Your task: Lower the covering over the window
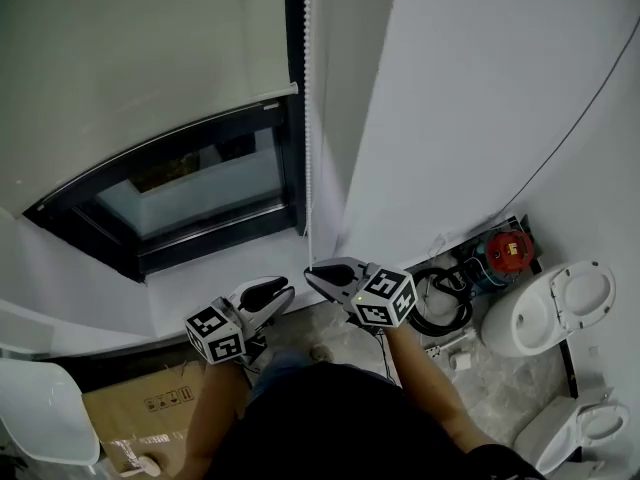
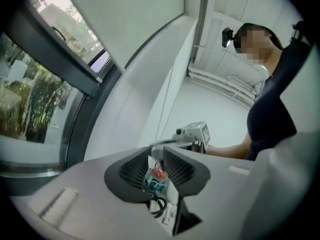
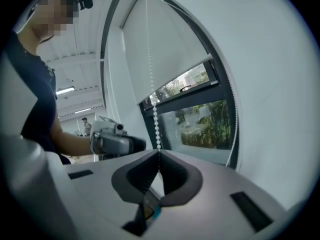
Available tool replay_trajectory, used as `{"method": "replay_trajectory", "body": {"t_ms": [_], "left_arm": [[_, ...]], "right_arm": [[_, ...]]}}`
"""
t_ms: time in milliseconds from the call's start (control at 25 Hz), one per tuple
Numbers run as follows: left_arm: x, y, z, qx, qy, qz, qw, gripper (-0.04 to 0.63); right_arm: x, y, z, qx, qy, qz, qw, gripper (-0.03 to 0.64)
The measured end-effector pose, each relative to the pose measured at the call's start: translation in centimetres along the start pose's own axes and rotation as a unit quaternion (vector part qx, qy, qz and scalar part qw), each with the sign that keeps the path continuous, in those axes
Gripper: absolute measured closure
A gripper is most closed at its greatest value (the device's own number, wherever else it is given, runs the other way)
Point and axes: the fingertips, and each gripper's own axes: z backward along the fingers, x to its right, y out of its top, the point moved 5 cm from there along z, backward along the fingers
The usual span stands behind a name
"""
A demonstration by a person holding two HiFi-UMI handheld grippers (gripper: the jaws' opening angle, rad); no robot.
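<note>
Right gripper pinching one bead chain; left gripper slightly spread, empty; one blind partly down.

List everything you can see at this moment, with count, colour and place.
blind: one, white, partly down over the window's top
window: one, dark frame, in the wall ahead
chain: one, white beads, hanging by the window's right edge
toilets: two, white, on the floor at right
hose: one, black, coiled on the floor left of the toilets
red tool: one, red with blue, beside the hose
box: one, brown cardboard, on the floor at lower left
left gripper: one, grey, jaws apart, nothing held
right gripper: one, grey, shut on the chain
</note>
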Motion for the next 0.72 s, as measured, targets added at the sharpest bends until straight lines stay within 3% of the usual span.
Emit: {"method": "replay_trajectory", "body": {"t_ms": [120, 240, 320, 480, 720], "left_arm": [[1.4, 5.3, 0.8, 0.049, 0.004, -0.036, 0.9982, 0.517], [3.0, 9.8, 0.1, 0.067, -0.011, -0.09, 0.9936, 0.515], [3.9, 12.1, -0.9, 0.067, -0.026, -0.112, 0.9911, 0.502], [4.8, 15.6, -2.8, 0.069, -0.04, -0.104, 0.9913, 0.477], [5.2, 15.8, -5.6, 0.014, -0.012, -0.151, 0.9884, 0.482]], "right_arm": [[-0.5, -0.2, 0.2, -0.01, 0.004, 0.007, 1.0, 0.603], [-0.7, -0.2, 0.4, -0.008, 0.006, 0.008, 1.0, 0.603], [-0.9, -0.2, 0.4, -0.009, 0.009, 0.008, 1.0, 0.603], [-1.4, -0.2, 0.4, -0.018, 0.016, 0.014, 1.0, 0.603], [-1.3, -0.3, 0.6, -0.023, 0.021, 0.02, 0.999, 0.603]]}}
